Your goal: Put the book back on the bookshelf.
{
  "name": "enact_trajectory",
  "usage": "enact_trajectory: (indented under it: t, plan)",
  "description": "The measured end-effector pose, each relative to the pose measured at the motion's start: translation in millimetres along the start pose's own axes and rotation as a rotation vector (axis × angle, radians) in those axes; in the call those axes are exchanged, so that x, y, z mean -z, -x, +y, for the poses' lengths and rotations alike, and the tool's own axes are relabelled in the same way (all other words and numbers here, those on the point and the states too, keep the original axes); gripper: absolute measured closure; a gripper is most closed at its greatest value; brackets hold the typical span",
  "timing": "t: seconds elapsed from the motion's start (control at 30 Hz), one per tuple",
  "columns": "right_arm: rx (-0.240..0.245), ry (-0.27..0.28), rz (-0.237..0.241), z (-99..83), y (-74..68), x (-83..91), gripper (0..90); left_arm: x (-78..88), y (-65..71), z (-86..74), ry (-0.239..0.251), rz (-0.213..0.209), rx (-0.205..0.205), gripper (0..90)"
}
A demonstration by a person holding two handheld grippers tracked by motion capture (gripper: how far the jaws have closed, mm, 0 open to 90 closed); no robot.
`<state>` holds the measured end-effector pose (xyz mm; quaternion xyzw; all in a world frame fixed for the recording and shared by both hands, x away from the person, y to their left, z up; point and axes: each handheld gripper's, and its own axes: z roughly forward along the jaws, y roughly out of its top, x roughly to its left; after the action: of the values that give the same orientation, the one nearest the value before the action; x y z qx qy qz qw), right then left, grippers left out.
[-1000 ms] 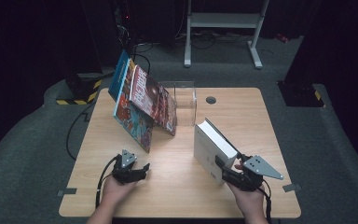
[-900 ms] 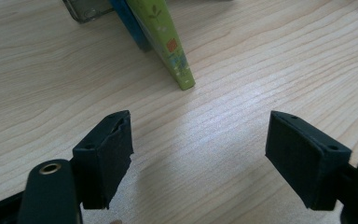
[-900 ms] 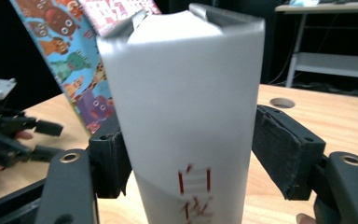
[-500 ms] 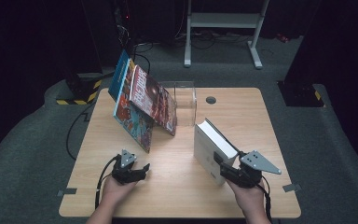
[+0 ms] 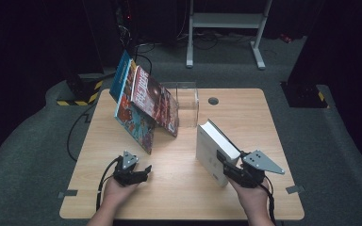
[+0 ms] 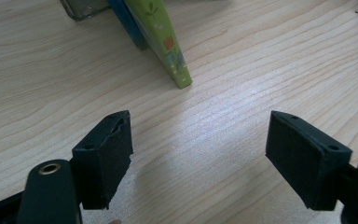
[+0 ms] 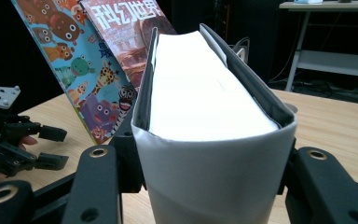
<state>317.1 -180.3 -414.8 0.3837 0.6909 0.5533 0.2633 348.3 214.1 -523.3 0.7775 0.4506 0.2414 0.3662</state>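
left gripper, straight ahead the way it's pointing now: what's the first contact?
Likely the leaning green book. The left gripper is open over bare table, and the book's lower corner sits just left of centre ahead. Depth is unclear, so the gripper might slip past it.

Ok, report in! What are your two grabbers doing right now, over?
Right gripper shut on thick white book, held upright. Left gripper open, low over wooden table. Leaning colourful books and clear plastic box beyond.
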Motion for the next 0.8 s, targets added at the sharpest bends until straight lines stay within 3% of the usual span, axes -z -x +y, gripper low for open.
enact_trajectory:
  t: [0.3, 0.33, 0.43, 0.8]
  plan:
    - [0.005, -0.021, 0.011, 2.5, 1.6, -0.3, 51.3, -1.1, 0.1, 0.4, 0.000, 0.001, 0.002, 23.3]
    - [0.026, -0.021, 0.001, 2.6, 0.1, -0.5, 52.6, -1.0, -0.5, 0.4, -0.001, -0.002, 0.004, 23.3]
    - [0.030, -0.024, -0.019, 3.6, -1.7, -1.3, 53.6, -1.0, -0.7, 0.5, -0.001, -0.007, 0.002, 23.3]
    - [0.012, -0.031, -0.054, 9.4, -5.7, -7.1, 54.4, -1.3, -1.1, 0.4, 0.000, -0.011, 0.012, 23.4]
